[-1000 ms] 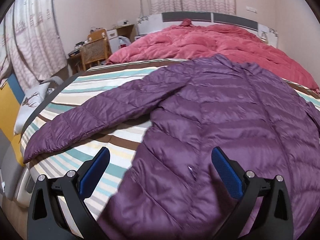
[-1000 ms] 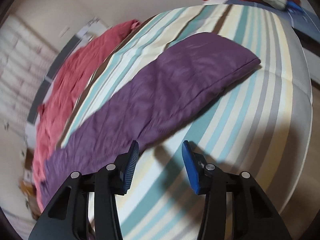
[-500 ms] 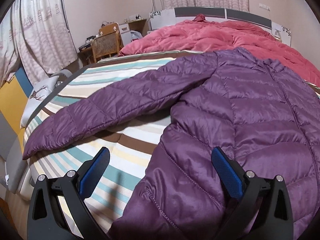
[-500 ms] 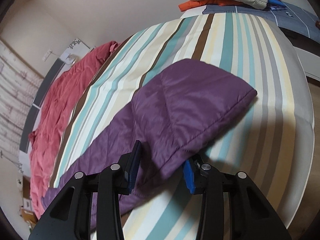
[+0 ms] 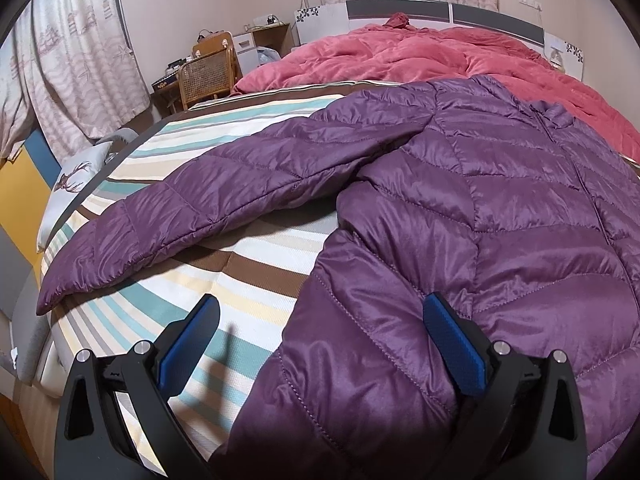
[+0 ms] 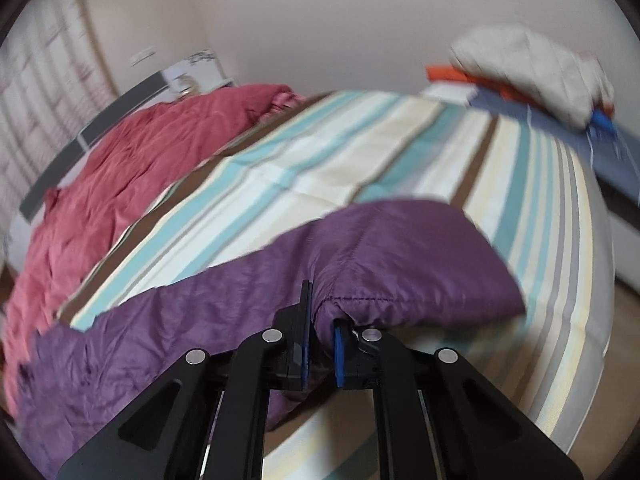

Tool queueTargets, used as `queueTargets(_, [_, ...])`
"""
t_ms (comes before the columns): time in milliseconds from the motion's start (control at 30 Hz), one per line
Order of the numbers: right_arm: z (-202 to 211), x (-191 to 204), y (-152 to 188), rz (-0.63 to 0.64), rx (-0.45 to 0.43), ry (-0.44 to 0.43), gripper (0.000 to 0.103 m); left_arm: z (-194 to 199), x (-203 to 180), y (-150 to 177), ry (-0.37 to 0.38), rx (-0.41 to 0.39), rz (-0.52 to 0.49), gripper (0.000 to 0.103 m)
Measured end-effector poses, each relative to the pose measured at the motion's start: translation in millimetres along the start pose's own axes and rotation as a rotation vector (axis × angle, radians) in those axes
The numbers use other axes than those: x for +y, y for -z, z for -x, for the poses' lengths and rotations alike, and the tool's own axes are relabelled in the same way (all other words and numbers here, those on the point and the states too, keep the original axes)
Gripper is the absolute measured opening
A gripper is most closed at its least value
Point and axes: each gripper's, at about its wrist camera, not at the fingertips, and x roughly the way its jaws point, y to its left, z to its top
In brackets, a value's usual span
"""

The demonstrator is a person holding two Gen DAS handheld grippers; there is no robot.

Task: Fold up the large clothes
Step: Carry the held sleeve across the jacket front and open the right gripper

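Observation:
A purple quilted down jacket (image 5: 500, 208) lies spread on the striped bed cover (image 5: 248, 264). One sleeve (image 5: 208, 208) stretches toward the bed's left edge. My left gripper (image 5: 320, 344) is open, its jaws wide apart over the jacket's lower side hem, the right pad resting on the fabric. In the right wrist view my right gripper (image 6: 322, 344) is shut on the edge of the other sleeve (image 6: 400, 264) near its cuff, and the sleeve is lifted and bunched between the pads.
A pink duvet (image 5: 440, 60) is heaped at the head of the bed. A wicker chair (image 5: 208, 76) and desk stand by the curtains at left. Folded clothes (image 6: 528, 76) are stacked beyond the bed's far corner. The bed edge drops off at left (image 5: 44, 344).
My right gripper moved onto the sleeve, closed on its edge and lifted it. My left gripper moved closer to the jacket's side hem and stayed open.

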Motion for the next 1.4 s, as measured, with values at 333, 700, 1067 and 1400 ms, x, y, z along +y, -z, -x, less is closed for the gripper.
queueTargets(333, [51, 120, 40, 0.453, -0.142, -0.111, 0.009, -4, 6, 1, 0.027, 0.01, 0.033, 0.101])
queueTargets(700, [92, 262, 148, 0.963, -0.209, -0.245, 0.009, -6, 9, 4, 0.05, 0.009, 0.065, 0.101])
queueTargets(1067, [132, 313, 233, 1.307, -0.328, -0.382, 0.009, -5, 9, 6, 0.054, 0.002, 0.073, 0.101])
queueTargets(1400, [173, 327, 278, 1.492, -0.316, -0.628, 0.009, -5, 9, 7, 0.051, -0.001, 0.073, 0.101])
